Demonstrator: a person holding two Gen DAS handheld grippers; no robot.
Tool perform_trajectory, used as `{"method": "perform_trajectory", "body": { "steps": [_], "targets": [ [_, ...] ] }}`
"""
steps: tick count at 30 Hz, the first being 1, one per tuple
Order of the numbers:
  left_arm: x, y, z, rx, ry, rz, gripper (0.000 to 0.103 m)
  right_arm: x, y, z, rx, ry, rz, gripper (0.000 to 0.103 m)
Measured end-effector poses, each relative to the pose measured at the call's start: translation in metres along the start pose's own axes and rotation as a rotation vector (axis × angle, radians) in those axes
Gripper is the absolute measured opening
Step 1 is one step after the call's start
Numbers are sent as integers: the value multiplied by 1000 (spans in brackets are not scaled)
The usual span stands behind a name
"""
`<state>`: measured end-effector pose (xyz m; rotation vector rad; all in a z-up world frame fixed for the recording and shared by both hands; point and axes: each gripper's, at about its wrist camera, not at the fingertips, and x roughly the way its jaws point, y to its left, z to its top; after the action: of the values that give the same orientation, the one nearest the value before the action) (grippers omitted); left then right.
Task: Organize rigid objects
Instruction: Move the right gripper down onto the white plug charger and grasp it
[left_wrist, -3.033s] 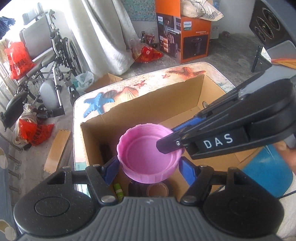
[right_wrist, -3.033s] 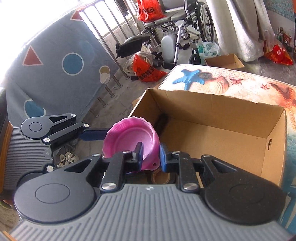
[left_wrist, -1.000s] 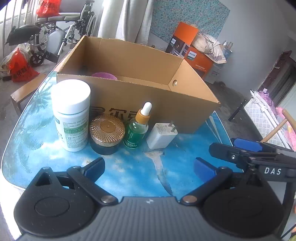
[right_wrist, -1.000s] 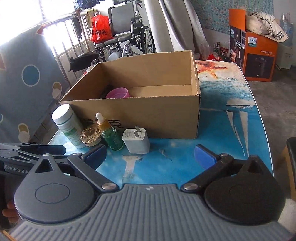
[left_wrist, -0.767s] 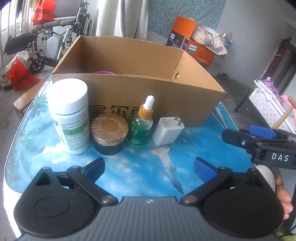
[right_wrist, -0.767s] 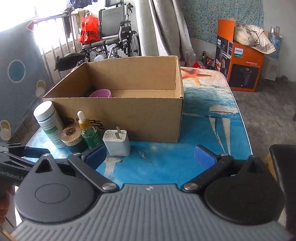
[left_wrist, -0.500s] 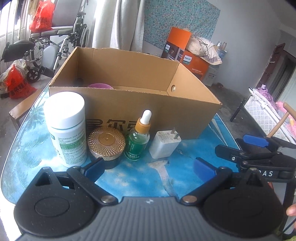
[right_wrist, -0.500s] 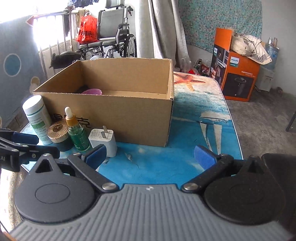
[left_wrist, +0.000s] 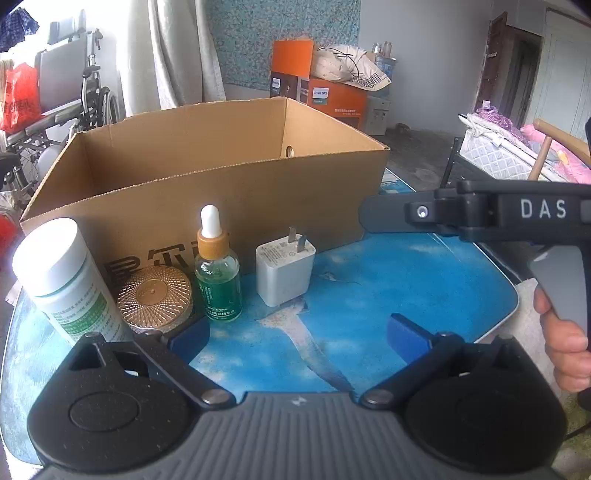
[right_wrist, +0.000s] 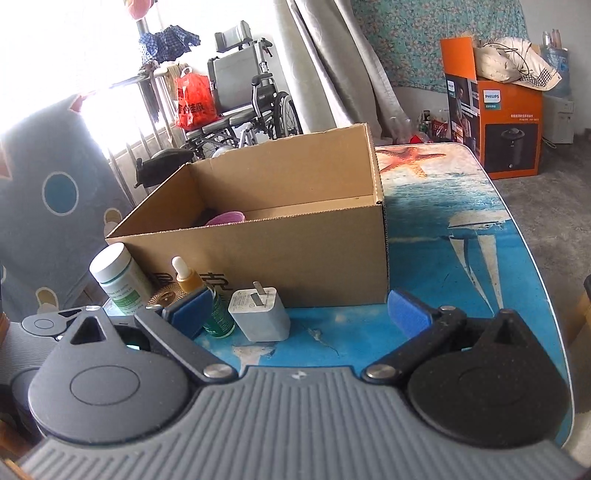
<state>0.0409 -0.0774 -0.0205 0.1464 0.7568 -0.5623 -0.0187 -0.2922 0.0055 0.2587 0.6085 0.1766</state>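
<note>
in the left wrist view the left gripper (left_wrist: 297, 334) was spread wide and empty above the table (left_wrist: 406, 280), facing a white bottle (left_wrist: 66, 280), gold jar (left_wrist: 155, 301), green dropper (left_wrist: 218, 273) and charger (left_wrist: 284, 271) lined up against the box (left_wrist: 207, 192), whose contents were hidden from there. in the right wrist view the right gripper (right_wrist: 297, 314) was likewise spread and empty near the charger (right_wrist: 258, 314), and a pink cup (right_wrist: 225, 218) sat inside the box (right_wrist: 295, 254).

I see a matt corrugated cardboard box (left_wrist: 229, 184) on a glossy printed tabletop (left_wrist: 406, 280). The dropper bottle (left_wrist: 217, 280) is clear glass; the charger (left_wrist: 284, 273) is smooth white plastic.
</note>
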Motion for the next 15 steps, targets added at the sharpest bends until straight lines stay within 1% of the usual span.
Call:
{"method": "perform_trajectory", "body": {
  "steps": [5, 8, 12, 15],
  "targets": [
    [8, -2, -2, -4, 39, 13, 102, 7, 2, 0, 28, 15, 21, 102],
    [6, -3, -3, 4, 31, 26, 102, 7, 3, -1, 38, 15, 35, 101],
    [0, -7, -4, 31, 9, 64, 101, 5, 5, -2, 47, 9, 49, 101],
    [-3, -10, -3, 45, -3, 71, 99, 5, 4, -4, 56, 8, 59, 101]
  ]
}}
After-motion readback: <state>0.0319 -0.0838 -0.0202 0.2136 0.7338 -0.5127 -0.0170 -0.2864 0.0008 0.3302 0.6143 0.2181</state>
